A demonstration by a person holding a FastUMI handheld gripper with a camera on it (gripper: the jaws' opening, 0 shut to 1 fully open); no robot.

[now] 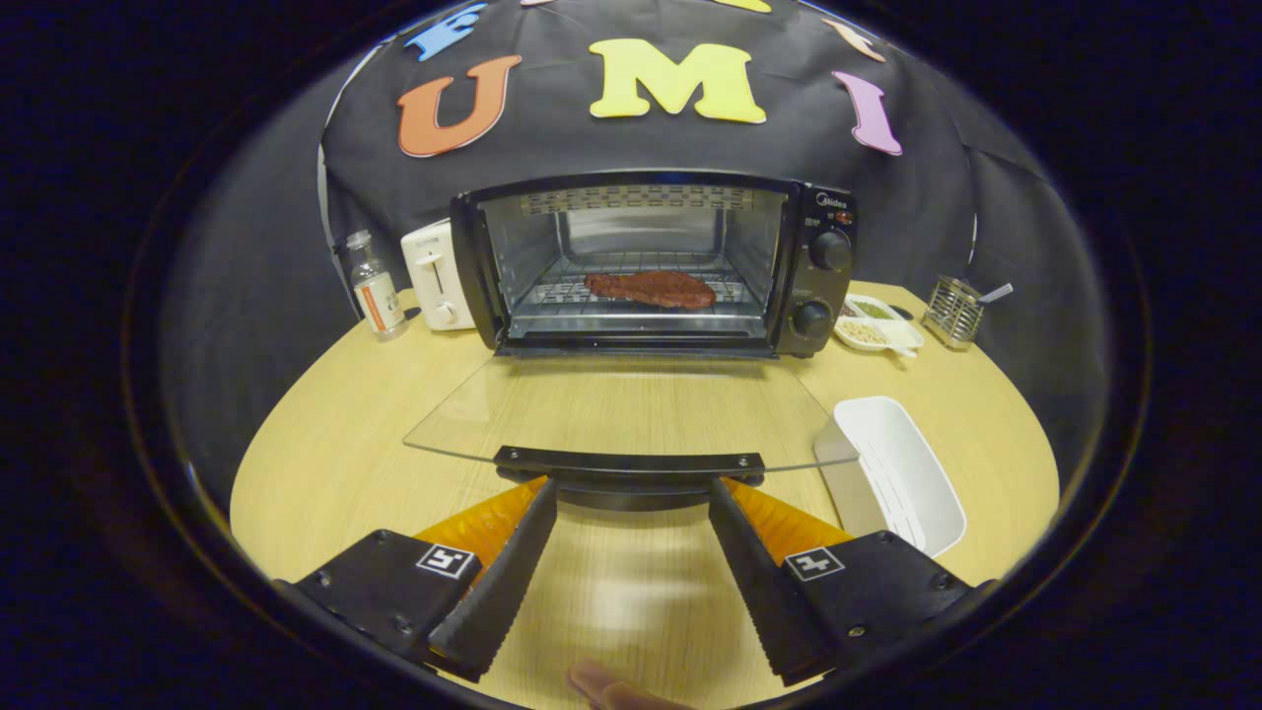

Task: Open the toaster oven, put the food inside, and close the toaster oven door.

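Observation:
A black toaster oven (826, 266) stands at the back of the round wooden table (325, 463). Its glass door (631, 404) hangs fully down, flat toward me, with the black handle (629, 461) along its near edge. A reddish-brown slab of meat (651, 288) lies on the wire rack inside the oven. My gripper (631, 488) is open, with its fingertips just under the door handle's two ends and nothing between the fingers. A fingertip of a person's hand (596, 682) shows behind the fingers.
A white rectangular tray (902, 468) lies right of the door. At the back right are a divided dish of spices (876, 320) and a metal mesh holder (954, 311). A small bottle (377, 288) and a white toaster (436, 274) stand left of the oven.

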